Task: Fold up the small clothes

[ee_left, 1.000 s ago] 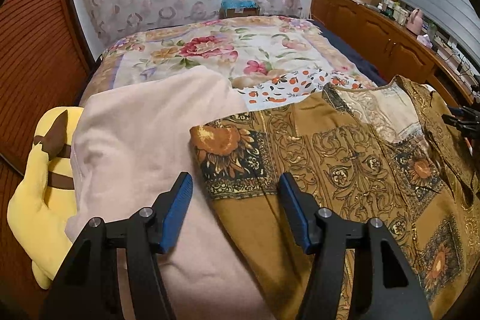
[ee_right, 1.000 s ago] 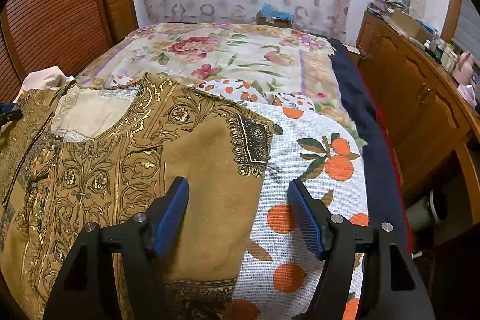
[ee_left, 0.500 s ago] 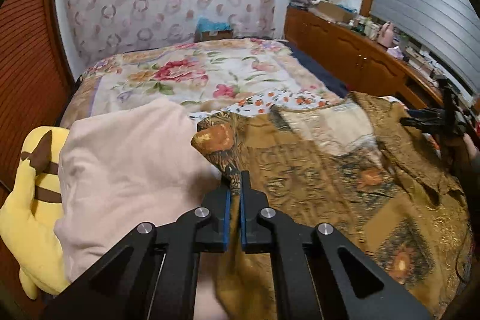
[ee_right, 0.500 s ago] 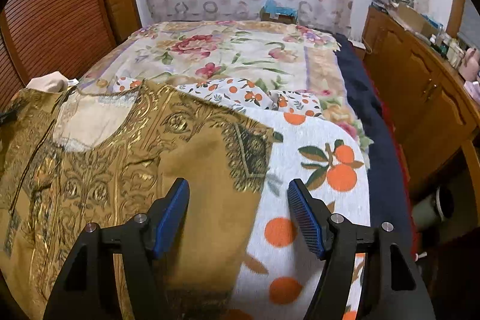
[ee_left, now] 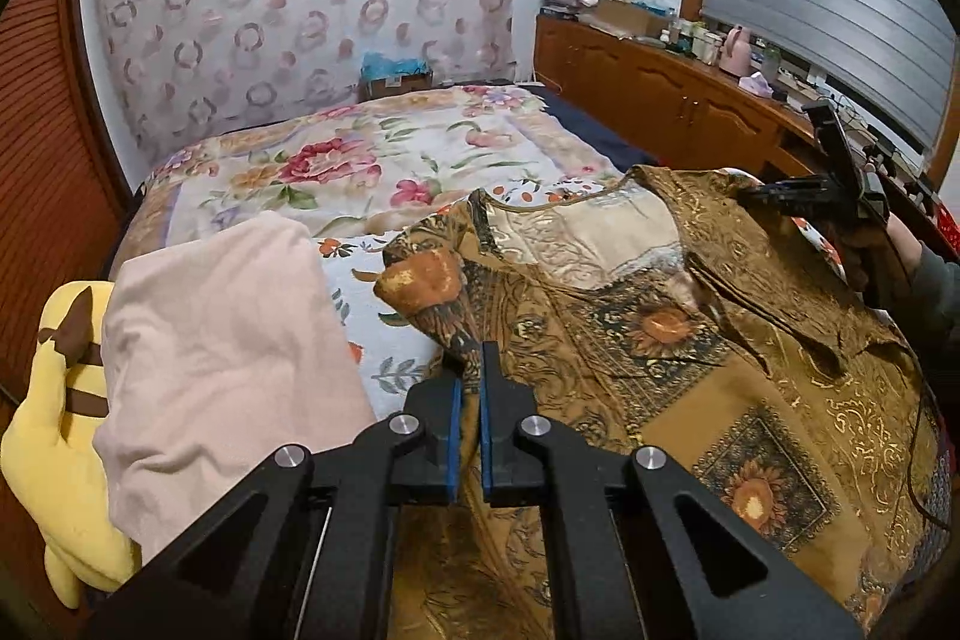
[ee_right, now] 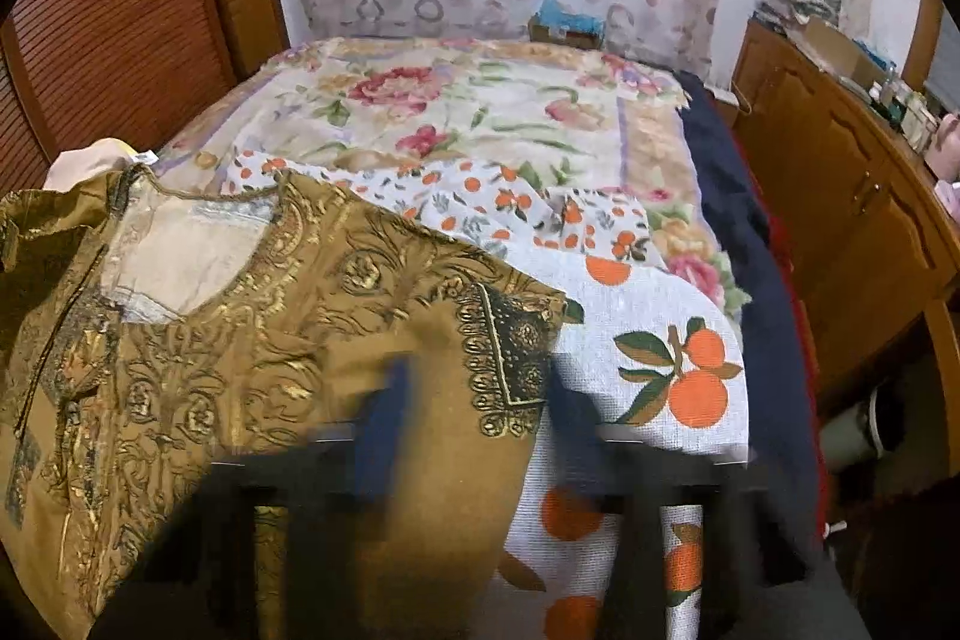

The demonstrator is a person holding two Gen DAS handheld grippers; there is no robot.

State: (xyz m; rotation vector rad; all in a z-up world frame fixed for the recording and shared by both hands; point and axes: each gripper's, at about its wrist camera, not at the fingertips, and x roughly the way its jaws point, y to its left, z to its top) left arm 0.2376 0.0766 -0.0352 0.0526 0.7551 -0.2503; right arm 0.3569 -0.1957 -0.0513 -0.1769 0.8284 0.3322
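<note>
The left gripper (ee_left: pixel 470 388) is clamped on the left sleeve (ee_left: pixel 432 292) of the brown patterned blouse (ee_left: pixel 690 370) spread on the bed (ee_left: pixel 372 160); thin fabric may slip out. The right gripper (ee_right: pixel 474 412), motion-blurred, stands parted, empty, beside the right sleeve (ee_right: pixel 510 358). Half a second ago it was sharp.

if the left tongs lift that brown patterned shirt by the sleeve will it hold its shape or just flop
Probably flop: the brown patterned shirt already bunches and creases where the left tongs pinch its sleeve. It looks thin and light, draping over the orange-print cloth, so the rest would likely trail and drag.
</note>
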